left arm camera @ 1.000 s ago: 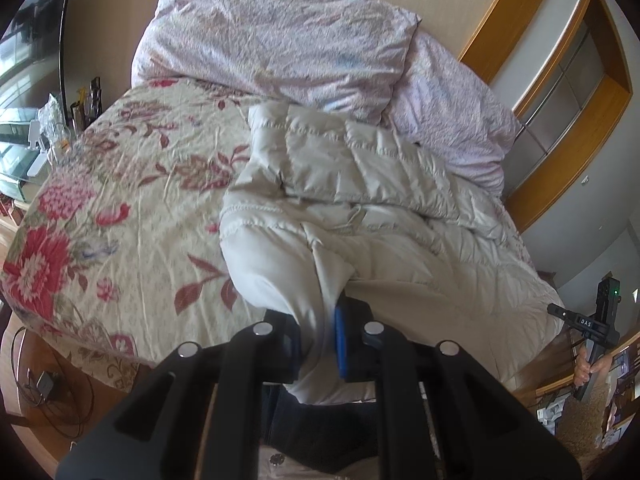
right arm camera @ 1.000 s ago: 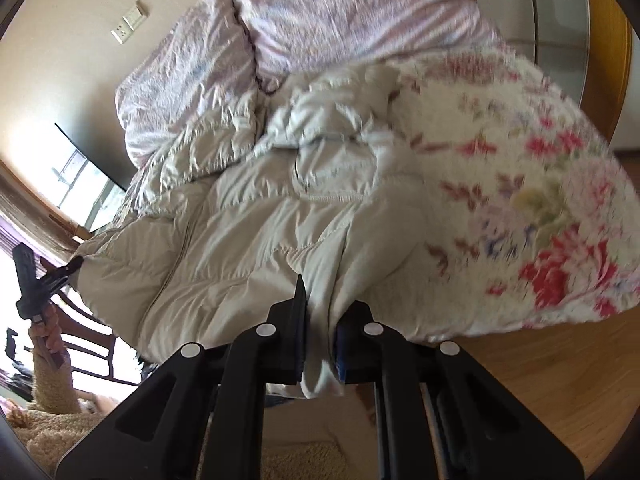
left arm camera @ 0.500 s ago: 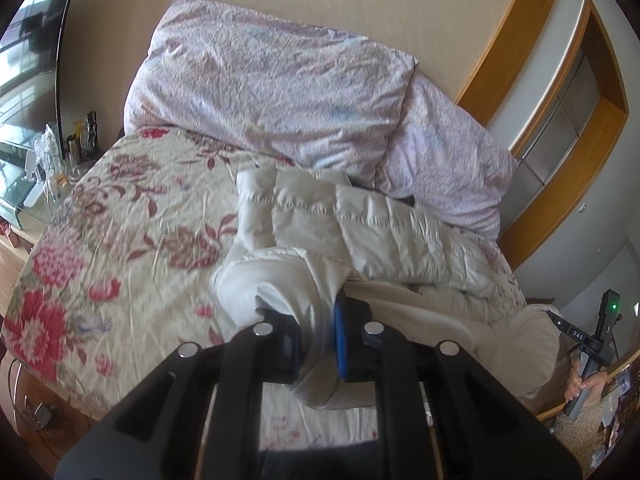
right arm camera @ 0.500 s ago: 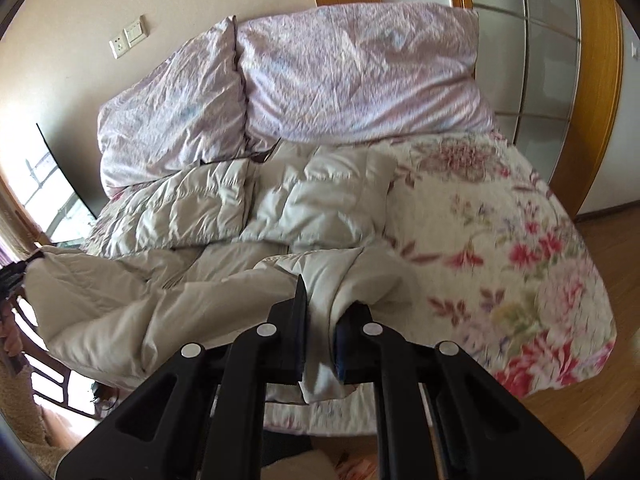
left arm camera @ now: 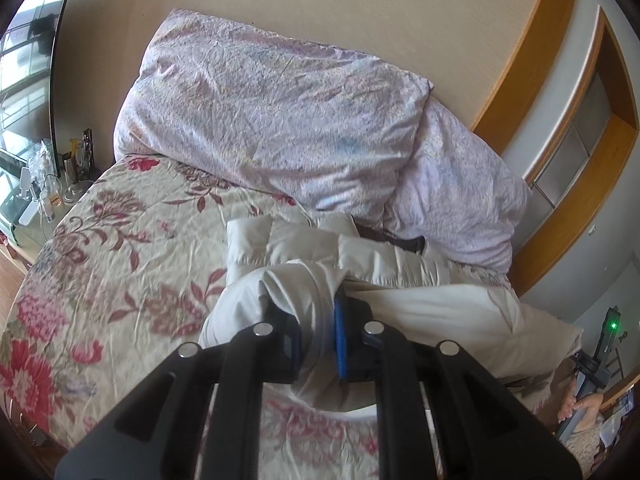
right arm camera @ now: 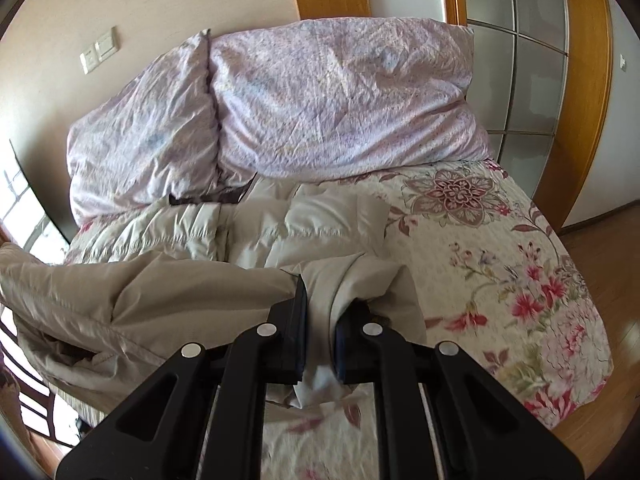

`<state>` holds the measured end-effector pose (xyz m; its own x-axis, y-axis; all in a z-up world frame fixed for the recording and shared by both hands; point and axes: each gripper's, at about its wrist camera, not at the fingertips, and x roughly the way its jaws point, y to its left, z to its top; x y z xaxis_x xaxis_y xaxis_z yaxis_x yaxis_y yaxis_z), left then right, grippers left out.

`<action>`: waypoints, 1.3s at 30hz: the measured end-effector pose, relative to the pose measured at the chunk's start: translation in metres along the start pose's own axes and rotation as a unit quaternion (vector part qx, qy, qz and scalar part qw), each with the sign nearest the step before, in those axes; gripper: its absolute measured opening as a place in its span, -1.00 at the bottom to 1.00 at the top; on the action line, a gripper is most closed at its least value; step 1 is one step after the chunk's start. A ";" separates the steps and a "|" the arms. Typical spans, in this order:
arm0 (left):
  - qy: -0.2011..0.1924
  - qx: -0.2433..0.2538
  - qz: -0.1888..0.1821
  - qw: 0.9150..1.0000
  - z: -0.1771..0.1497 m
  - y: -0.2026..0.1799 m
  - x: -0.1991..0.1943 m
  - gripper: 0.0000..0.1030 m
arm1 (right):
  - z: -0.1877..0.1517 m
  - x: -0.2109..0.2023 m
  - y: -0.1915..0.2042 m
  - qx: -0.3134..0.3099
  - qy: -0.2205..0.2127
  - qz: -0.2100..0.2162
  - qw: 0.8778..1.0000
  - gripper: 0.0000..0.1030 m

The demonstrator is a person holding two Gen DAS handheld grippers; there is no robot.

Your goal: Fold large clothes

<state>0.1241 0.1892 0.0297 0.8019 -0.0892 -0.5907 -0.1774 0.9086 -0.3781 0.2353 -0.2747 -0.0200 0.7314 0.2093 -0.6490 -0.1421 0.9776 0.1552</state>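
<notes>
A beige quilted down jacket (left arm camera: 360, 256) lies on the floral bedspread (left arm camera: 132, 256), its upper part near the pillows. My left gripper (left arm camera: 318, 336) is shut on one corner of the jacket's lower edge and holds it lifted above the bed. My right gripper (right arm camera: 320, 320) is shut on the other corner of the jacket (right arm camera: 312, 232). The lifted fabric sags between the two grippers, over the part that lies flat. The other gripper shows at the far right edge of the left wrist view (left arm camera: 592, 372).
Two lilac pillows (left arm camera: 280, 112) (right arm camera: 340, 100) lean on the headboard wall. A bedside shelf with bottles (left arm camera: 60, 184) stands left of the bed. A wooden-framed wardrobe (right arm camera: 532, 60) and wooden floor (right arm camera: 608, 264) lie to the right.
Both grippers have lifted the jacket's lower edge from the foot of the bed and carried it forward toward the pillows, doubling the jacket over itself.
</notes>
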 end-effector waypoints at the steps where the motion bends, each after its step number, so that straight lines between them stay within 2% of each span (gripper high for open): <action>1: 0.000 -0.003 0.001 1.000 0.004 0.000 0.005 -0.75 | 0.005 0.005 0.000 0.006 -0.001 0.000 1.000 -0.79; 11: 0.010 -0.046 0.015 0.999 0.052 0.010 0.081 -0.75 | 0.058 0.068 0.002 0.060 -0.008 0.000 0.998 -0.78; 24: 0.015 -0.047 0.057 0.997 0.086 0.014 0.173 -0.70 | 0.099 0.165 -0.012 0.114 0.017 -0.036 0.993 -0.76; 27: 0.013 -0.048 0.065 0.997 0.091 0.017 0.192 -0.63 | 0.107 0.179 -0.018 0.142 0.014 -0.026 0.989 -0.73; 29: 0.008 -0.057 0.062 0.996 0.097 0.019 0.202 -0.60 | 0.114 0.184 -0.027 0.173 0.005 -0.005 0.985 -0.67; 32: 0.004 -0.072 0.048 0.996 0.104 0.022 0.206 -0.39 | 0.123 0.181 -0.040 0.218 -0.019 0.031 0.975 -0.51; 34: -0.003 -0.082 0.033 0.996 0.108 0.023 0.202 -0.09 | 0.128 0.174 -0.044 0.231 -0.037 0.049 0.971 -0.31; 36: -0.017 -0.085 0.017 0.996 0.111 0.023 0.192 0.15 | 0.133 0.161 -0.049 0.236 -0.071 0.067 0.967 0.13; 37: -0.028 -0.079 0.017 0.996 0.112 0.020 0.186 0.42 | 0.135 0.155 -0.050 0.235 -0.088 0.069 0.965 0.24; 38: -0.040 -0.072 0.025 0.996 0.113 0.018 0.180 0.56 | 0.136 0.144 -0.051 0.232 -0.115 0.066 0.964 0.37; 39: -0.060 -0.059 0.036 0.996 0.114 0.015 0.170 0.71 | 0.136 0.131 -0.049 0.220 -0.146 0.063 0.963 0.37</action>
<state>0.3230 0.2339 0.0050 0.8456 0.0304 -0.5329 -0.2971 0.8563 -0.4225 0.4288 -0.2984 -0.0114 0.8920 0.2485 -0.3776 0.0068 0.8279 0.5609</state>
